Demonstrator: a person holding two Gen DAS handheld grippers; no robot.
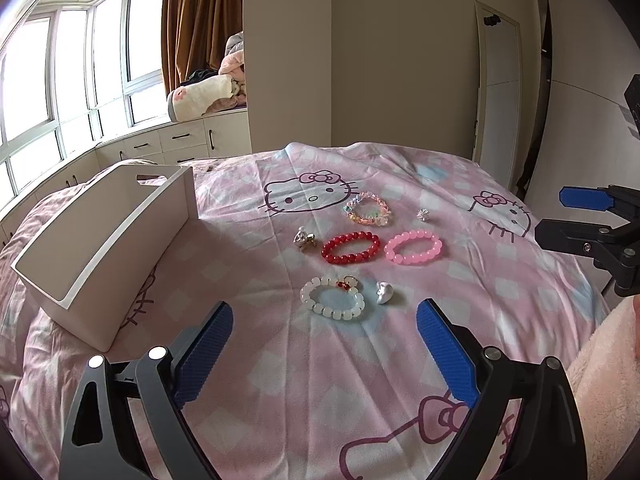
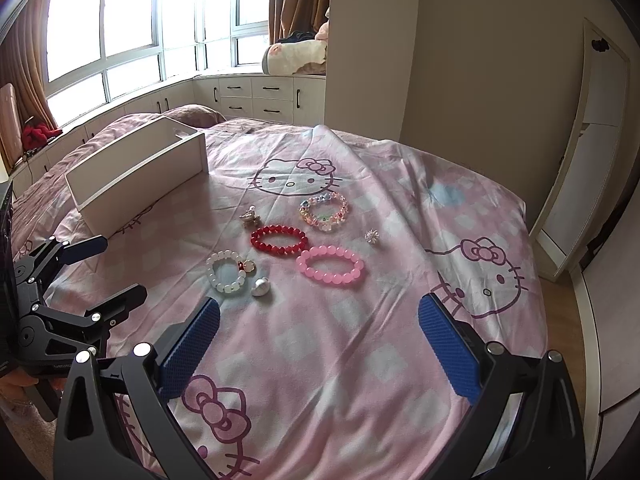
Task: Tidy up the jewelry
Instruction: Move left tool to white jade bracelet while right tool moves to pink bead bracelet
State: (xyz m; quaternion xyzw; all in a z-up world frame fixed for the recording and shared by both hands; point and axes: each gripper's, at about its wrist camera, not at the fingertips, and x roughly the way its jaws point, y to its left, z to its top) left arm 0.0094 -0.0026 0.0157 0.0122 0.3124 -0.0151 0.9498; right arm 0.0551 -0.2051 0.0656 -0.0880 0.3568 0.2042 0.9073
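Bed with pink checked cartoon-cat sheet [image 1: 360,360], carrying the following. White rectangular open-topped box with a handle slot [image 1: 120,240], at the left side of the sheet, well apart from the jewelry. Multicoloured translucent bead bracelet [image 1: 367,209], farthest from the cameras; small sparkling silver ornament [image 1: 423,214] just right of it. Red glossy bead bracelet [image 1: 351,247] and pink frosted bead bracelet [image 1: 413,247], side by side, near but not touching; small gold-and-white trinket [image 1: 304,239] just left of the red one. White bead bracelet with a red-and-gold charm [image 1: 333,298], nearest the cameras; small silver pearly piece [image 1: 384,293] just beside it on the right. Left tongs [image 1: 324,356]: blue-padded, spread wide, nothing between them, held above the sheet before the white bracelet. Right tongs [image 2: 320,352]: likewise spread apart and empty, above the sheet.
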